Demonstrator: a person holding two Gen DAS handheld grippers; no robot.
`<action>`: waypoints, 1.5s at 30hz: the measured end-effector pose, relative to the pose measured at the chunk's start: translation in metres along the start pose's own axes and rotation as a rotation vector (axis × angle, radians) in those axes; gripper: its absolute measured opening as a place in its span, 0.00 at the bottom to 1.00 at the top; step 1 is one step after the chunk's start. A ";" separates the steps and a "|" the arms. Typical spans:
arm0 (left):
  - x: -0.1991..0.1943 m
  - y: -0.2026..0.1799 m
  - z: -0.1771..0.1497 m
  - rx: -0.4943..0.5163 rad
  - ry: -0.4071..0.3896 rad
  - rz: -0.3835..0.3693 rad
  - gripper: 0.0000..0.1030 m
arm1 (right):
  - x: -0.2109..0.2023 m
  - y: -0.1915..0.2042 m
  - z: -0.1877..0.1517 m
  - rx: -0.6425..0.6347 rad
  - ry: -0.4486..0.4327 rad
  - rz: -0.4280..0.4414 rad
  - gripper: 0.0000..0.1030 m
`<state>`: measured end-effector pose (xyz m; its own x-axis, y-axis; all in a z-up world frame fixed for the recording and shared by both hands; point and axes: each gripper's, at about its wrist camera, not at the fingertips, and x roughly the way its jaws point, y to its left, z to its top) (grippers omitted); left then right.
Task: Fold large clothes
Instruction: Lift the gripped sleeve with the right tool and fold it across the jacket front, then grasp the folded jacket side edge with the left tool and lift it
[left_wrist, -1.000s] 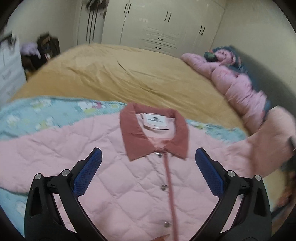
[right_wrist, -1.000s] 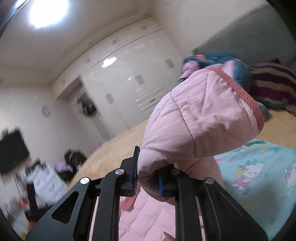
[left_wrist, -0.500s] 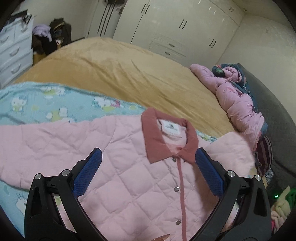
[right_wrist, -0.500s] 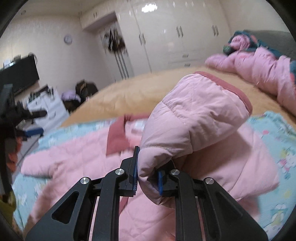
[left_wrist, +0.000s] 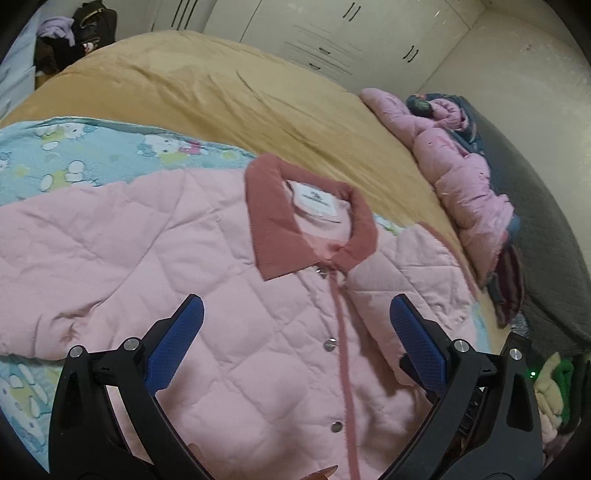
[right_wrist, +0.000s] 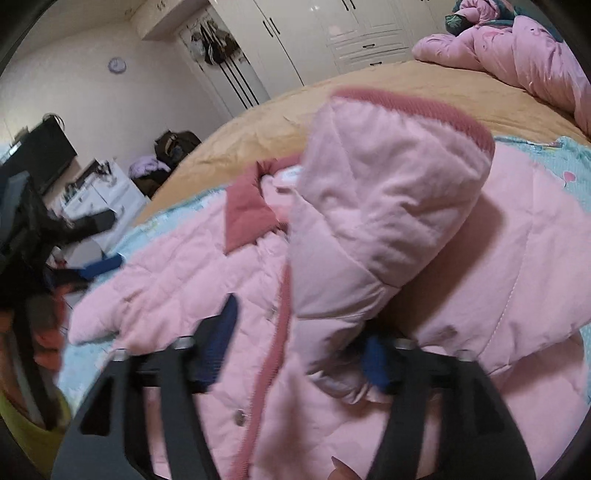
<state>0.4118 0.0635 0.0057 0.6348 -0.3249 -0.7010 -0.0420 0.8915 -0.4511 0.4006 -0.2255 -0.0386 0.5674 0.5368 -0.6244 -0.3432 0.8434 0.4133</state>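
Presently: pink quilted jacket (left_wrist: 229, 280) flat on the bed; right gripper (right_wrist: 299, 354) spread, its sleeve (right_wrist: 373, 221) draped across. Left gripper (left_wrist: 295, 343) spread, empty. Advise laying sleeve square across the chest.

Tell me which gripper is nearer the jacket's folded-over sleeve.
Right. The right gripper has the sleeve between its open fingers; the left gripper hovers open above the jacket's front, sleeve beside it.

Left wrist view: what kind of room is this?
Most likely a home bedroom: a wide bed with a mustard-yellow bedspread, white built-in wardrobe doors along the far wall, and a pink quilted jacket spread out for folding.
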 end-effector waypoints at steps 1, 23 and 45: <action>0.000 0.000 0.001 -0.004 -0.002 -0.002 0.92 | -0.003 0.004 0.002 -0.007 -0.003 0.012 0.73; 0.012 0.029 -0.018 -0.084 0.104 0.012 0.92 | -0.010 0.034 -0.009 -0.147 0.115 0.054 0.84; 0.066 -0.005 -0.048 0.052 0.108 -0.035 0.03 | -0.052 -0.020 0.028 -0.059 -0.035 -0.142 0.84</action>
<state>0.4174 0.0225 -0.0650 0.5486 -0.3854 -0.7419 0.0207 0.8934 -0.4489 0.3992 -0.2705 0.0042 0.6388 0.4118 -0.6498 -0.3005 0.9111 0.2820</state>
